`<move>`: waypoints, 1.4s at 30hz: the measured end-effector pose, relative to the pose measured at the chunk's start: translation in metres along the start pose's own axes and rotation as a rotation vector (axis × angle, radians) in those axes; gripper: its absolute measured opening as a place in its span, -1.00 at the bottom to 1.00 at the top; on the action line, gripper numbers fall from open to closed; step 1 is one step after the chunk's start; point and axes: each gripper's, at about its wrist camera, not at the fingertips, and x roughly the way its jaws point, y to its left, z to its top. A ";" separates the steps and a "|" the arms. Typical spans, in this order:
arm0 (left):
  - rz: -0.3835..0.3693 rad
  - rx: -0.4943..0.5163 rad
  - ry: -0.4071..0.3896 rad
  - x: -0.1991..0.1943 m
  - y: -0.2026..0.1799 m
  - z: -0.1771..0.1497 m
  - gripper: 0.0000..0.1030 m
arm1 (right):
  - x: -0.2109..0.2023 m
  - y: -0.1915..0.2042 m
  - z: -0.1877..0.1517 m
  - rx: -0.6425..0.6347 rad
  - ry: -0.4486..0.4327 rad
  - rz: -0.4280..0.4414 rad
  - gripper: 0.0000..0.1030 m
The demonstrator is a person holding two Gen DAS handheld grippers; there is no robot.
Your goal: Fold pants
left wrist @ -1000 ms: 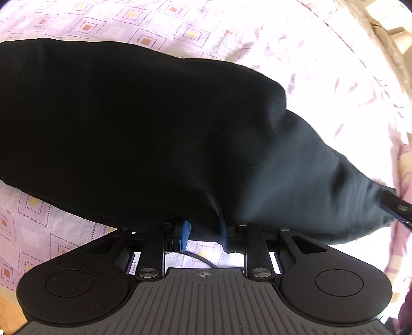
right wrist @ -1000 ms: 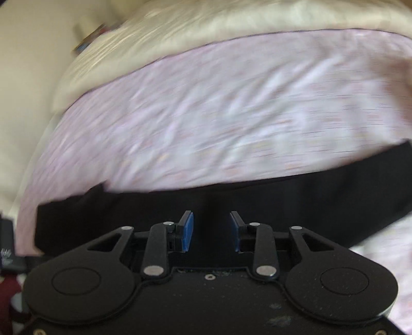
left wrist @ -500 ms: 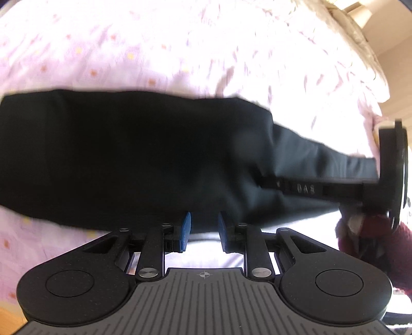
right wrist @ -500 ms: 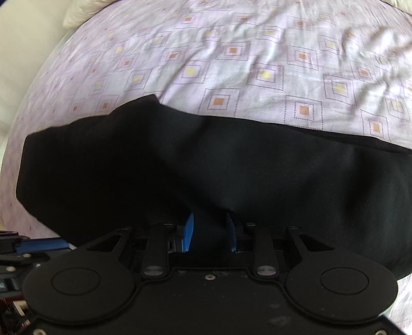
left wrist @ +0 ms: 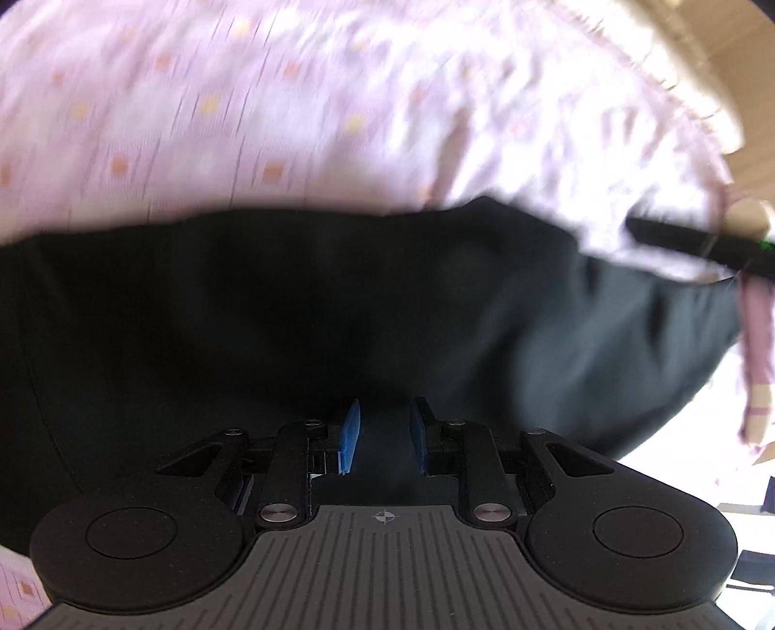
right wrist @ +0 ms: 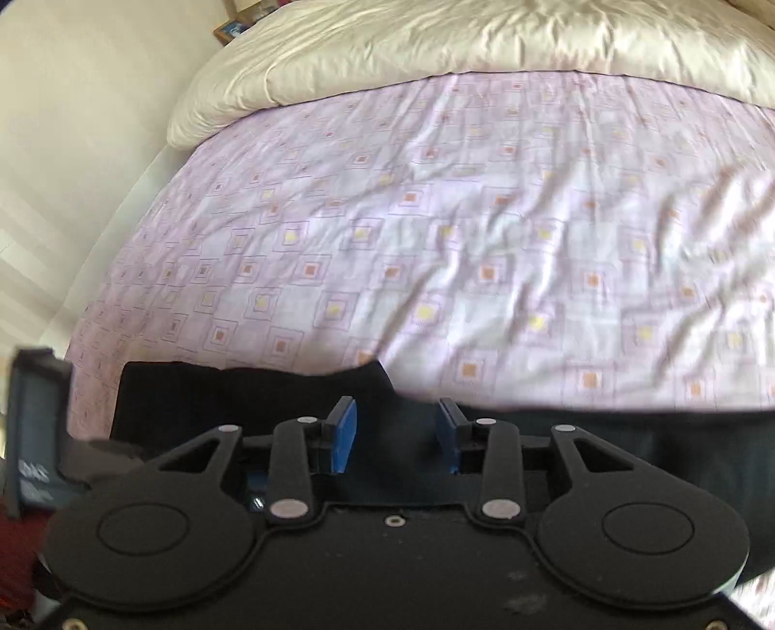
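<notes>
My bed (right wrist: 436,232) wears a pale lilac sheet printed with little orange and yellow squares, bright in daylight. A rumpled cream duvet (right wrist: 436,43) is bunched along its far end, and a plain cream wall (right wrist: 82,121) runs down the left side.

Pink patterned bedsheet (right wrist: 436,252) — cream duvet (right wrist: 436,43) bunched along its far edge.

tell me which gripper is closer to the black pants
Left. The left gripper sits low in the pants, cloth filling its view and showing between its fingers. The right gripper hangs open over the pants' far edge, mostly bedsheet ahead.
</notes>
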 end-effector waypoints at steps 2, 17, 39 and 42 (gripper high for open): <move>-0.052 -0.067 -0.035 -0.001 0.013 -0.006 -0.55 | 0.013 0.004 0.014 -0.037 0.021 0.006 -0.21; -0.039 -0.134 -0.040 -0.011 0.031 -0.017 -0.95 | 0.039 0.046 -0.004 -0.314 0.190 0.123 -0.12; 0.155 0.149 -0.081 -0.004 -0.025 -0.022 -0.94 | 0.053 0.002 0.010 -0.058 0.112 0.173 -0.12; 0.154 0.146 -0.081 -0.004 -0.029 -0.021 -0.94 | 0.070 0.003 0.017 -0.059 0.163 0.207 -0.09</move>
